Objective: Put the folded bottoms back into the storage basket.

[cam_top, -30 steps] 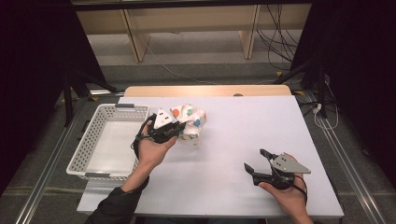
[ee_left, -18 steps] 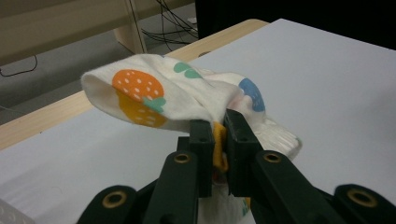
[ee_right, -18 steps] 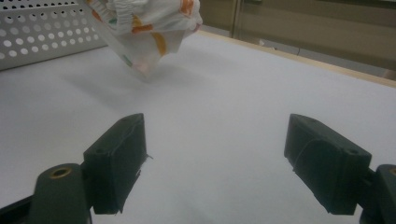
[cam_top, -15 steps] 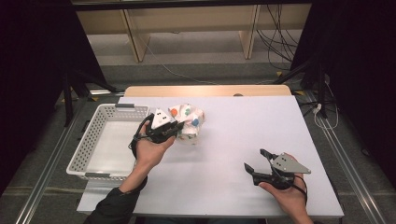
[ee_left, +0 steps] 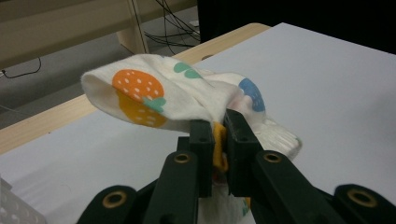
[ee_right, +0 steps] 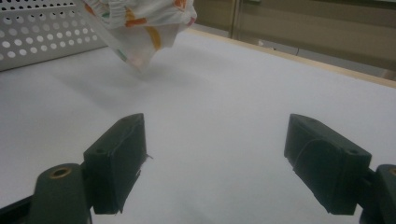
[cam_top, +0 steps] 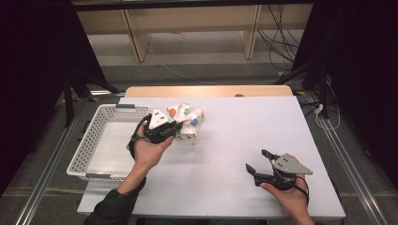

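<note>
Tabletop (cam_top: pixel 225 154): white, wide bare area in middle, room to work cloth.
Basket (cam_top: pixel 89 140): white perforated, at left edge, just beside lifted cloth; likely drop spot.
Printed cloth (cam_top: pixel 187 119): far-left of centre, bunched, raised off surface, hanging.
Left gripper (cam_top: pixel 174 127): fingers clamped tight on cloth fold, carrying it.
Right gripper (cam_top: pixel 257 161): near right, well apart, fingers spread wide, empty, seemingly waiting.

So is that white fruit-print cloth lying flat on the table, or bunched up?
Bunched up. The cloth is pinched between the left tongs and hangs in folds, lifted beside the basket.
</note>
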{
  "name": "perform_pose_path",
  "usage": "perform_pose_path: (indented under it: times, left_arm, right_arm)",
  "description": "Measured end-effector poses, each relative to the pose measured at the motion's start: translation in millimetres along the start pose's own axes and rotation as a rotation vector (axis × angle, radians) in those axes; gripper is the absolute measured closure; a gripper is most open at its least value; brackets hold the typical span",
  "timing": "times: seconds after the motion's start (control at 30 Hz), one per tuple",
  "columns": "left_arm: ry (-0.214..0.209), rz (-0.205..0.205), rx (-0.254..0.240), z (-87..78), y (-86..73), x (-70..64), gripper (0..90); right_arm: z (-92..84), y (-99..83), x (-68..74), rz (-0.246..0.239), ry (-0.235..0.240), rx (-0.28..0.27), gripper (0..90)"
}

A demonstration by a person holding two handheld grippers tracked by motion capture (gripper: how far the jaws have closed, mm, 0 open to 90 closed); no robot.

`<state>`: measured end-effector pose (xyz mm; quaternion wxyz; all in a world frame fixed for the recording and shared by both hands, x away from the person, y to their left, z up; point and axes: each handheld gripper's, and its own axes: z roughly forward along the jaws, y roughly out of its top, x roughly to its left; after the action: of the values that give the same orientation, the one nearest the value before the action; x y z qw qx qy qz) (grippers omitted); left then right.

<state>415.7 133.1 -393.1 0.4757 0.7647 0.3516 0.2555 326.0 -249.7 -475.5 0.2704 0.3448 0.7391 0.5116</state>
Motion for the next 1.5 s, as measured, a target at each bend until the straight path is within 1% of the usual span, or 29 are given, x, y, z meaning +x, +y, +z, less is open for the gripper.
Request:
perform_pose_path:
  times: [0.17, 0.3, 0.57, 0.77, 1.5]
  left_arm:
    - [0.003, -0.001, -0.003, -1.3, 0.0, 0.4, 82.4]
    - [0.005, 0.001, -0.002, -2.1, 0.0, 0.9, 82.4]
    - [0.007, 0.001, -0.003, -4.3, 0.3, 2.1, 82.4]
    - [0.010, -0.007, -0.008, -6.1, 0.3, 3.7, 82.4]
    - [0.017, -0.010, -0.012, -12.0, 0.8, 7.9, 82.3]
  right_arm:
    - [0.3, -0.1, 0.0, 0.002, -0.001, -0.006, 21.6]
    - [-0.5, 0.2, 0.0, -0.001, -0.004, 0.005, 21.8]
    - [-0.7, 0.3, -0.1, -0.003, -0.006, 0.000, 21.8]
    - [-0.5, 0.2, -0.2, -0.003, -0.006, 0.000, 21.8]
    - [-0.5, 0.3, 0.1, -0.006, -0.006, -0.006, 21.8]
